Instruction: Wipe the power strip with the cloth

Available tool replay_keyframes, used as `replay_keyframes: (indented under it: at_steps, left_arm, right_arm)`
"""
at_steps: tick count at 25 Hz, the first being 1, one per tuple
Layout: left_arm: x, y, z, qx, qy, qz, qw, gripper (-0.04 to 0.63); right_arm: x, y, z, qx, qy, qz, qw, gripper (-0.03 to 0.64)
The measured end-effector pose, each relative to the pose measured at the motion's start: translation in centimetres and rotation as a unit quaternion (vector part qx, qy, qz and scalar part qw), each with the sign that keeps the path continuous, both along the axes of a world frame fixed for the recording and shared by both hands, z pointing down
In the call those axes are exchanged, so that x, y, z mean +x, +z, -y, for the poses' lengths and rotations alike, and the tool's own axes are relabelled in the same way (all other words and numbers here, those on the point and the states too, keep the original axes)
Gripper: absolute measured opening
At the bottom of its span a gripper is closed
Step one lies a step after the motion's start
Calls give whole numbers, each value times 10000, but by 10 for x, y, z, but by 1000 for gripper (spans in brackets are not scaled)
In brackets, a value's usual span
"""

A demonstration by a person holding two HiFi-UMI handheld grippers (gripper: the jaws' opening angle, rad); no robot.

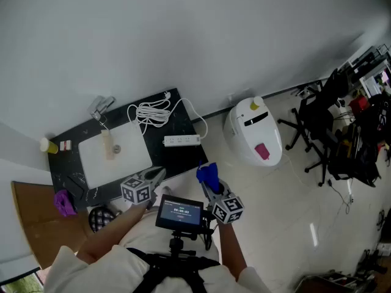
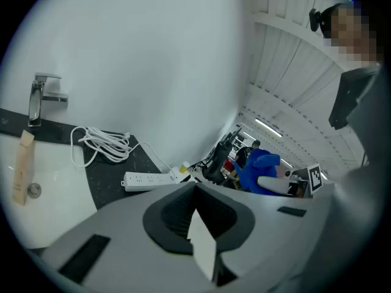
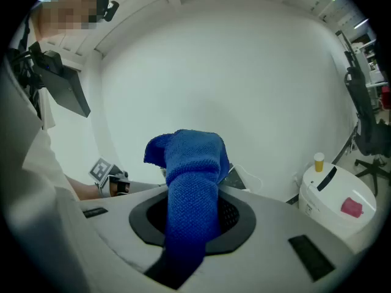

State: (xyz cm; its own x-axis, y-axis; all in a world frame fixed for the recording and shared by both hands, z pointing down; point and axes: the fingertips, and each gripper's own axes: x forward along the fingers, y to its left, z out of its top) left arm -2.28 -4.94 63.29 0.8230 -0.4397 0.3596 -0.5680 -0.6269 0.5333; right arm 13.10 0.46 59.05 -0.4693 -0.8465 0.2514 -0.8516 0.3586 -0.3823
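A white power strip [image 1: 181, 141] lies on the black counter [image 1: 183, 157], right of the sink, with its white cord coiled [image 1: 153, 112] behind it. The strip also shows in the left gripper view [image 2: 148, 179]. My right gripper [image 1: 209, 177] is shut on a blue cloth [image 1: 208, 173], held off the counter's right front corner, short of the strip. The cloth [image 3: 192, 188] fills the middle of the right gripper view. My left gripper [image 1: 157, 174] is shut with nothing in it, near the counter's front edge below the sink.
A white sink basin [image 1: 113, 151] with a faucet [image 1: 101, 107] takes up the counter's left half. A yellow cup [image 1: 47, 144] stands at the far left. A white bin [image 1: 253, 131] sits on the floor to the right, office chairs [image 1: 317, 112] beyond it.
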Motion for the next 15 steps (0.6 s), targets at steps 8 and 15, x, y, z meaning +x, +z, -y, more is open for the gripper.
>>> replay_keyframes:
  at_steps: [8,15]
  left_arm:
    - [-25,3,64,3,112,-28,9999,5]
    - [-42,16,102,-104,120,-124,9998,5]
  right_arm:
    - [-24,8,61,-55,93,-24,9999,89]
    - [-49,12,106,-95,90,-18,9999,89]
